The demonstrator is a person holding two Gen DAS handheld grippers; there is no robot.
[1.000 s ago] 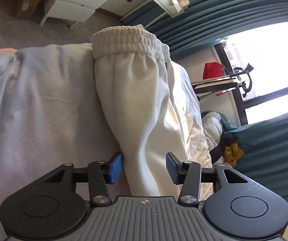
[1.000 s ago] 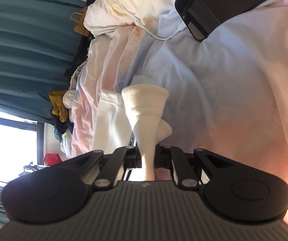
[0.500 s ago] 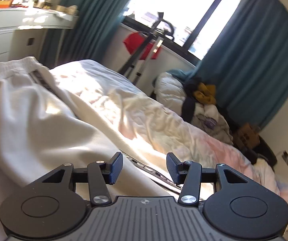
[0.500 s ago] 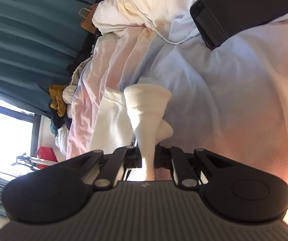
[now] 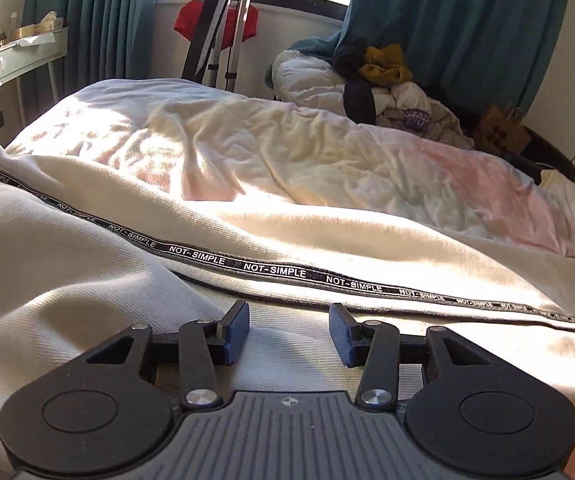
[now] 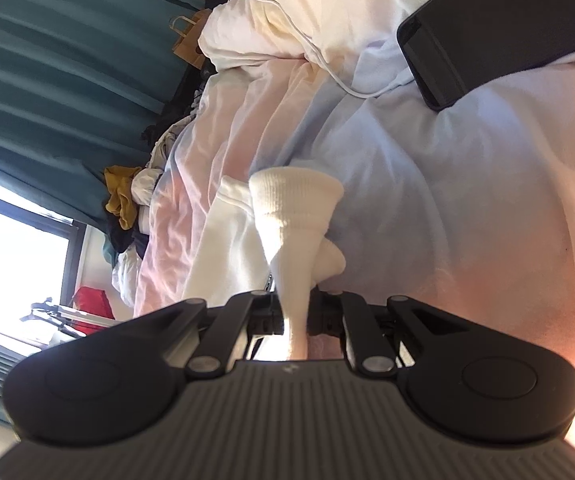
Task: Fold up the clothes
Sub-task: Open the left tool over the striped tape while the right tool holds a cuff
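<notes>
White sweatpants point(image 5: 87, 248) lie spread across the bed, a black "NOT-SIMPLE" stripe point(image 5: 275, 270) running along one leg. My left gripper point(image 5: 289, 330) hovers low over the near leg, just short of the stripe. Its jaws are closing, with cloth under them and nothing pinched between the blue pads point(image 5: 237, 330). In the right wrist view my right gripper point(image 6: 295, 312) is shut on a leg just behind its ribbed cuff point(image 6: 295, 200), which sticks up and fans out above the bed sheet point(image 6: 447, 200). Part of the pants point(image 6: 223, 248) hangs to the left of the cuff.
A black tablet point(image 6: 499, 32) and a white cable point(image 6: 327, 68) lie on the bedding at the far end. Beyond the bed are a pile of clothes point(image 5: 387, 80), a paper bag point(image 5: 499, 132), a metal rack point(image 5: 223, 20) by the window and a white desk point(image 5: 7, 60).
The left gripper rolled upright and swung off the leg it had straddled, now low over the pants by the stripe. The right gripper stayed put, shut on the cuff.
</notes>
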